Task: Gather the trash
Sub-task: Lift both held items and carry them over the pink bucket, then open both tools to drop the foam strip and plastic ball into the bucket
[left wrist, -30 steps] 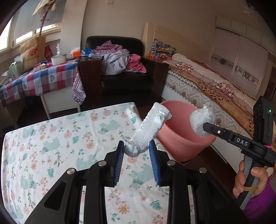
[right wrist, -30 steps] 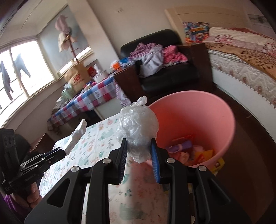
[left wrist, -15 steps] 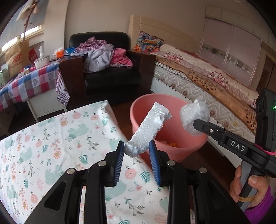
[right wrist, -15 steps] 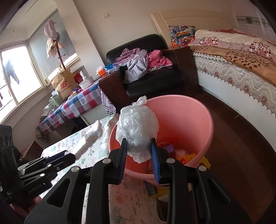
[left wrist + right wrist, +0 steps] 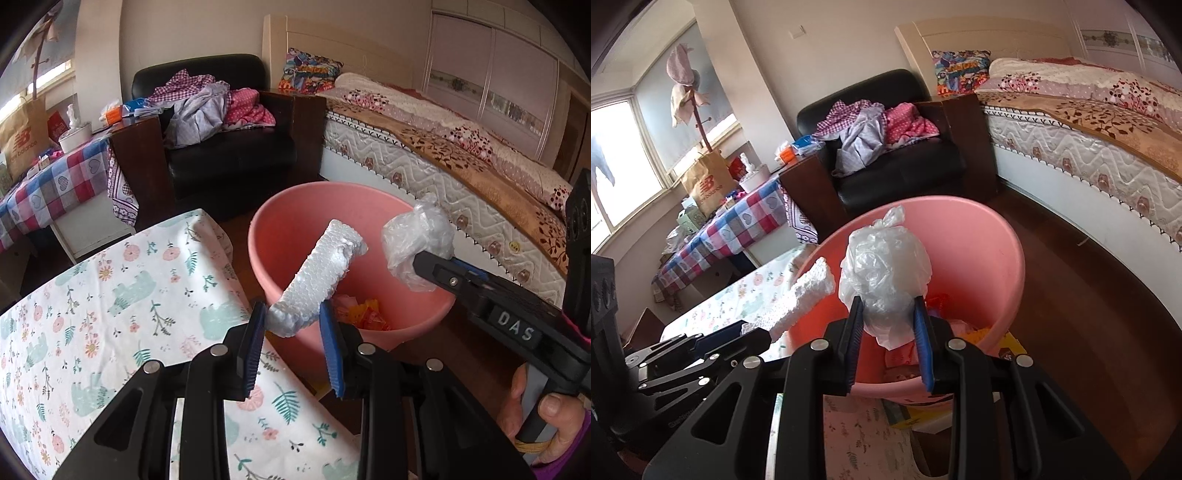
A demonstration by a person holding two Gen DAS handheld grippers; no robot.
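My left gripper is shut on a white foam piece that sticks up over the pink bucket. My right gripper is shut on a crumpled clear plastic bag, held above the pink bucket. The bag also shows in the left wrist view, and the foam piece in the right wrist view. Colourful wrappers lie at the bucket's bottom.
The floral-cloth table is left of the bucket. A bed runs along the right. A black armchair with clothes and a checkered table stand behind. Dark wood floor surrounds the bucket.
Both grippers have moved from over the table edge toward the bucket. The foam piece and the bag are now over the bucket's opening. Both grips are unchanged.
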